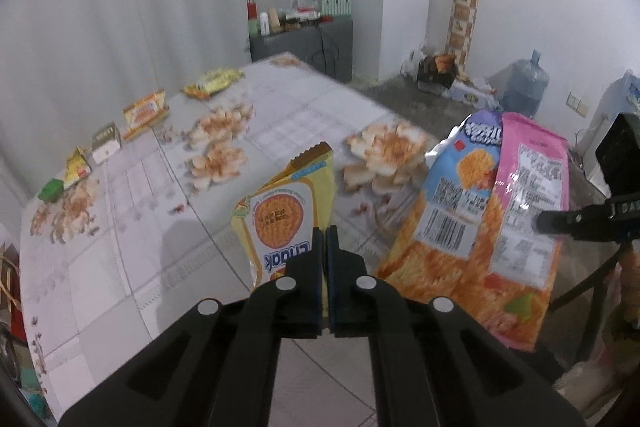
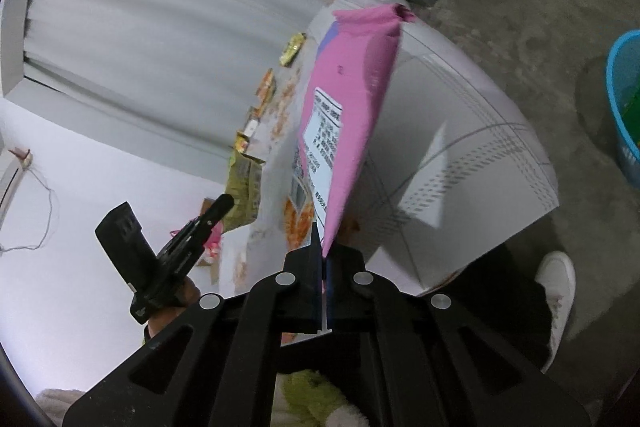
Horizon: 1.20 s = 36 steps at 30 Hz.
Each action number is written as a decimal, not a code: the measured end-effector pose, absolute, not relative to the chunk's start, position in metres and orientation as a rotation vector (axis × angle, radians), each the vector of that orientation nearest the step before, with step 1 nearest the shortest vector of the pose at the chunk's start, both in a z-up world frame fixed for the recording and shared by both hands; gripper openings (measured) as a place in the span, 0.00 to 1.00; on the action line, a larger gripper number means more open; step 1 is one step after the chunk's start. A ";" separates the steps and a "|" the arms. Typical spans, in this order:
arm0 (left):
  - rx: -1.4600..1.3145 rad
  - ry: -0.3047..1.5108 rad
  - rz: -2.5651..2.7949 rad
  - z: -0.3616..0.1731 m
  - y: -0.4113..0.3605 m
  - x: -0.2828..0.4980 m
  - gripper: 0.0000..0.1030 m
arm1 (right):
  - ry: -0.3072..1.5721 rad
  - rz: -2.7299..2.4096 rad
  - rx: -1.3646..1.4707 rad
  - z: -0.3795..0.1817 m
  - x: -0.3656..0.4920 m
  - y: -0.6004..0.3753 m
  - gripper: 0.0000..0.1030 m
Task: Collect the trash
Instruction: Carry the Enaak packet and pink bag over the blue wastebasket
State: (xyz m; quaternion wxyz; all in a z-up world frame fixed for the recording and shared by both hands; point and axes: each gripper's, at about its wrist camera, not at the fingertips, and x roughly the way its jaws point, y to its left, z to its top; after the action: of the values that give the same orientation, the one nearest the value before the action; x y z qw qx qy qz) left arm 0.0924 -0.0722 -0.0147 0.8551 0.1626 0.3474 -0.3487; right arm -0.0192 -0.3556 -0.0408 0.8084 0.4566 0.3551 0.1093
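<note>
While both of my tools are clamped on packaging, my left hand-held gripper (image 1: 325, 233) pinches the lower edge of a yellow biscuit wrapper (image 1: 286, 215), its two black fingers pressed together with the foil between them. That wrapper hangs above the desk (image 1: 132, 247), printed with a round cracker picture and blue letters that, upside down from here, read something like "Enaak"; the smaller print around the cracker is too blurred for me to read. My right hand-held gripper (image 2: 323, 255) is likewise squeezed tight on the bottom corner of a large pink snack bag (image 2: 352, 107), which stands up from the jaws over the desk edge. Seen from the left wrist, this bag (image 1: 492, 211) shows a barcode, white panels of tiny text I cannot make out, an orange lower half and a purple top with white lettering I cannot decipher. Along the far edge of the flower-patterned desk lie more scraps: a green piece (image 1: 51, 189), a yellow packet (image 1: 78, 167), a small white box (image 1: 106, 143), an orange-and-yellow pack (image 1: 145, 113) and another yellow wrapper (image 1: 214, 81). A blue basket (image 2: 624, 107) stands on the floor to the right.
</note>
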 end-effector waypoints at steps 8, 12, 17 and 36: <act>0.315 0.662 -0.790 0.019 -0.093 0.074 0.01 | 0.659 0.270 1.018 -0.027 -0.036 -0.368 0.00; 0.324 0.628 -0.845 0.033 -0.122 0.062 0.01 | 0.593 0.234 1.042 -0.024 -0.058 -0.390 0.00; 0.351 0.598 -0.951 0.046 -0.178 0.041 0.01 | 0.510 0.168 1.085 -0.026 -0.091 -0.424 0.00; 0.398 1.004 -1.310 -0.033 -0.456 0.006 0.01 | 0.316 -0.571 1.097 -0.040 -0.241 -0.535 0.00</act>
State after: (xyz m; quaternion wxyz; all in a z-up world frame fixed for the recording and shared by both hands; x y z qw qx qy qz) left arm 0.0062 -0.4562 -0.0328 0.6609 0.1761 0.4439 -0.5790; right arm -0.2407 -0.5352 -0.0403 0.8033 0.5118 0.1474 -0.2663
